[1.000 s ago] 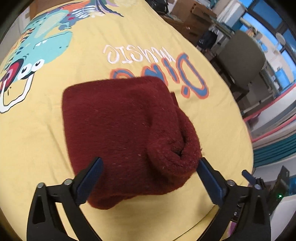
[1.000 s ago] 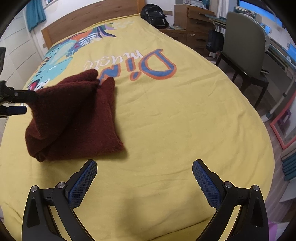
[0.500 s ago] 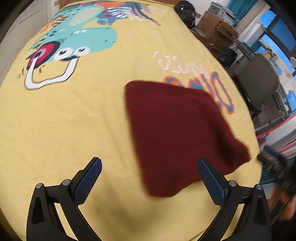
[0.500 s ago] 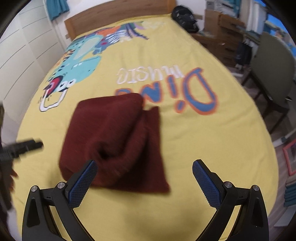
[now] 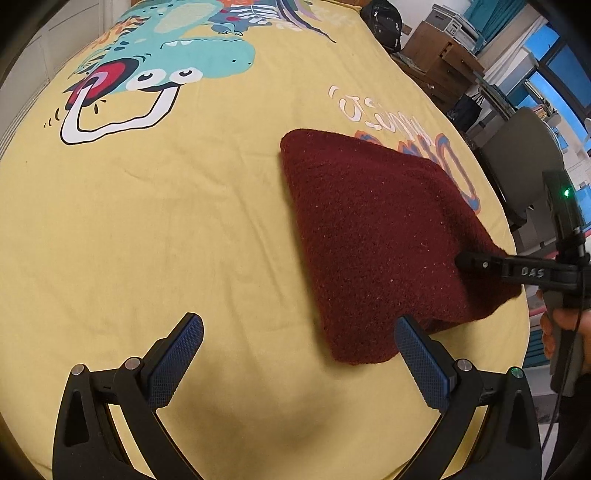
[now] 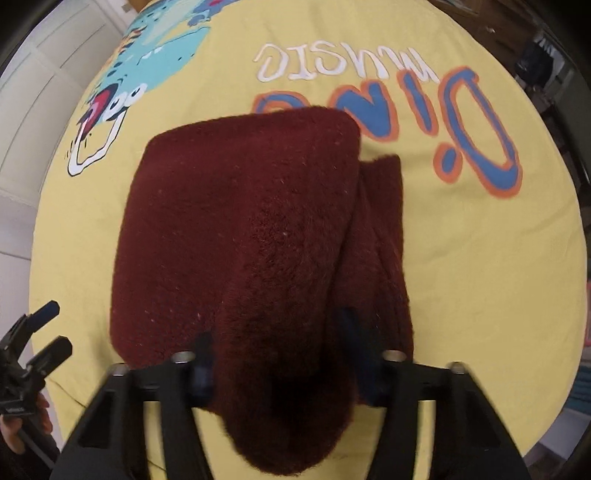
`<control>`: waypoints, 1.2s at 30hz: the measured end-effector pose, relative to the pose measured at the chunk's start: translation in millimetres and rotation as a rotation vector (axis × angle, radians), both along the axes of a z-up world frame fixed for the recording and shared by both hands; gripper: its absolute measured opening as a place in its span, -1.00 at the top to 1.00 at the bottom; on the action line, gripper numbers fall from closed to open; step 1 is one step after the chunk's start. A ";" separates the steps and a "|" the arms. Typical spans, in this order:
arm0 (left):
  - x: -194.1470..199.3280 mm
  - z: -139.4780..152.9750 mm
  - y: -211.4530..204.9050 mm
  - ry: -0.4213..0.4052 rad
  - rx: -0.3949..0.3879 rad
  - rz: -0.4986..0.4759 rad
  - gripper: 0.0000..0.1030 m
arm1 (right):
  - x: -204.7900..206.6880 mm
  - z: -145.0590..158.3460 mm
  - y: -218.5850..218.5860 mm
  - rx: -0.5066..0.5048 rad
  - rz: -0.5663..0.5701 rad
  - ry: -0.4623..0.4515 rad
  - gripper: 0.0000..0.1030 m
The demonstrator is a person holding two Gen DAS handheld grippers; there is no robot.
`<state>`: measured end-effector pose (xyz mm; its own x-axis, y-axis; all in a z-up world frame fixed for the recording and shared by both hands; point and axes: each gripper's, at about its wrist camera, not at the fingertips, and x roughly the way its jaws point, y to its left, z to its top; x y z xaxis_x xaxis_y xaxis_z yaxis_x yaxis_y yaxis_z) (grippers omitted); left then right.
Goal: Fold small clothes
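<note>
A dark red fleecy garment (image 5: 373,236), folded into a thick block, lies on the yellow dinosaur bedspread (image 5: 166,221). My right gripper (image 6: 277,347) points down over the garment's (image 6: 240,221) near edge. Its jaws are closing, with a bunched fold pinched between the pads. In the left wrist view one black finger of the right gripper (image 5: 476,264) rests on the cloth's right side. My left gripper (image 5: 297,328) is open over bare bedspread, just left of the garment's near corner, with nothing between its fingers. The left gripper (image 6: 40,332) also shows at the lower left of the right wrist view.
Beyond the bed's right side stand a grey chair (image 5: 517,162), wooden drawers (image 5: 439,59) and a black bag (image 5: 382,20). A person's hand (image 5: 557,332) holds the right gripper's handle. White cupboard doors (image 6: 44,92) line the left side.
My left gripper has drawn away to the left, off the garment. My right gripper has travelled over to the garment and its wide jaws have narrowed onto the near fold.
</note>
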<state>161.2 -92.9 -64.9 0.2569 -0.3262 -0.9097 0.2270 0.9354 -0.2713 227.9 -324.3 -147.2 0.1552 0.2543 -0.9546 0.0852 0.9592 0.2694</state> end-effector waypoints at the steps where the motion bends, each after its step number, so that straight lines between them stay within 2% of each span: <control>1: 0.0 -0.4 -0.4 -0.001 0.001 -0.004 -0.98 | -3.2 2.5 -6.2 0.020 -0.014 -0.014 0.38; 3: 0.2 -1.0 -2.0 -0.002 0.007 -0.010 -0.98 | -10.3 10.3 -18.0 0.041 -0.029 -0.048 0.51; 8: 0.5 -0.1 -6.3 -0.004 0.006 -0.014 -0.98 | -30.4 23.5 -42.1 0.022 -0.044 -0.092 0.57; 12: -1.2 1.9 -12.8 -0.009 0.007 -0.027 -0.98 | -43.2 8.4 -57.8 -0.032 -0.064 -0.054 0.59; 16: -1.9 0.5 -21.2 -0.009 0.015 -0.043 -0.98 | -50.0 -11.1 -69.3 -0.005 -0.097 -0.038 0.55; 17: -2.0 -0.7 -23.1 -0.007 0.015 -0.045 -0.98 | -50.7 -15.4 -69.6 0.022 -0.104 -0.038 0.47; 21: 0.5 -5.4 -30.1 0.003 0.028 -0.048 -0.98 | -50.6 -11.4 -68.1 0.004 -0.108 -0.060 -0.25; 23: 3.4 -7.9 -34.3 0.014 0.032 -0.053 -0.98 | -49.4 -3.1 -70.7 0.006 -0.110 -0.077 -0.38; 24: 5.8 -8.9 -36.7 0.020 0.035 -0.055 -0.98 | -48.6 1.5 -71.7 0.001 -0.109 -0.089 -0.52; 29: 24.5 -4.9 -58.4 0.013 0.050 -0.050 -0.98 | -37.3 16.9 -73.2 -0.014 -0.103 -0.138 -0.69; 31: 33.8 -5.0 -69.4 0.022 0.044 -0.046 -0.98 | -30.0 15.6 -72.1 0.005 -0.100 -0.134 -0.85; 32: 39.5 -6.0 -76.2 0.030 0.037 -0.042 -0.98 | -26.6 12.7 -71.2 0.017 -0.099 -0.129 -1.00; 36: 57.5 -17.5 -103.5 0.071 0.032 -0.050 -0.98 | -13.4 -8.0 -65.3 0.056 -0.093 -0.084 -0.99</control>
